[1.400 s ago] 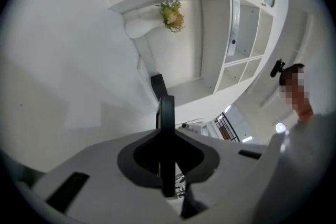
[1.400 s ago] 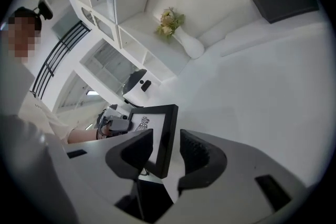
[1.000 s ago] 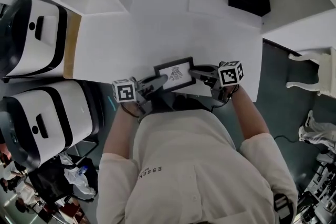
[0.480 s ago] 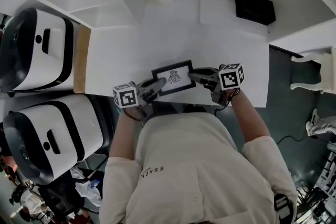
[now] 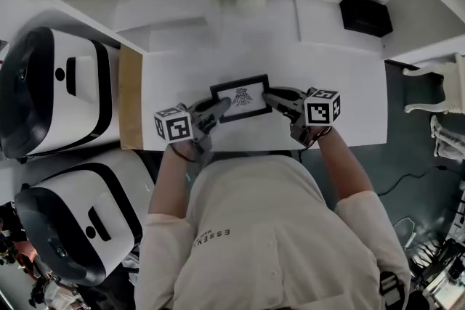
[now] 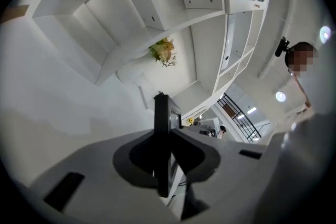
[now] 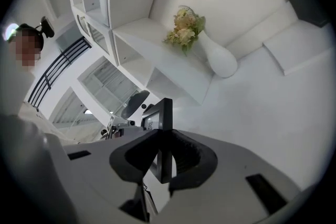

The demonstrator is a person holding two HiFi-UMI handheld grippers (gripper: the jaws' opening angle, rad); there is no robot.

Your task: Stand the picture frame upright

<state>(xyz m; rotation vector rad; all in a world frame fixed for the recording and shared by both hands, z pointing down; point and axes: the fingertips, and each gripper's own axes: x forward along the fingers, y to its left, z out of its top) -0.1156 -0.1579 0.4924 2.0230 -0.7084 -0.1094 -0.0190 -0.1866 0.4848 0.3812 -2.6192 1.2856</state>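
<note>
Two tongs on one picture frame, near the table's front edge.
White table (image 5: 349, 83) spreads before the person; the black picture frame (image 5: 241, 96) is close to its near edge, printed face showing from above. Left tongs (image 5: 220, 108) have the frame's left edge between their pads, jaws opening; right tongs (image 5: 269, 97) are clamped on its right edge.

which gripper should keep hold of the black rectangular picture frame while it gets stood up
Right, probably. The right gripper is clamped on one end of the black rectangular picture frame; the left gripper has the other end between its jaws, but they are opening, so its hold looks weaker.
</note>
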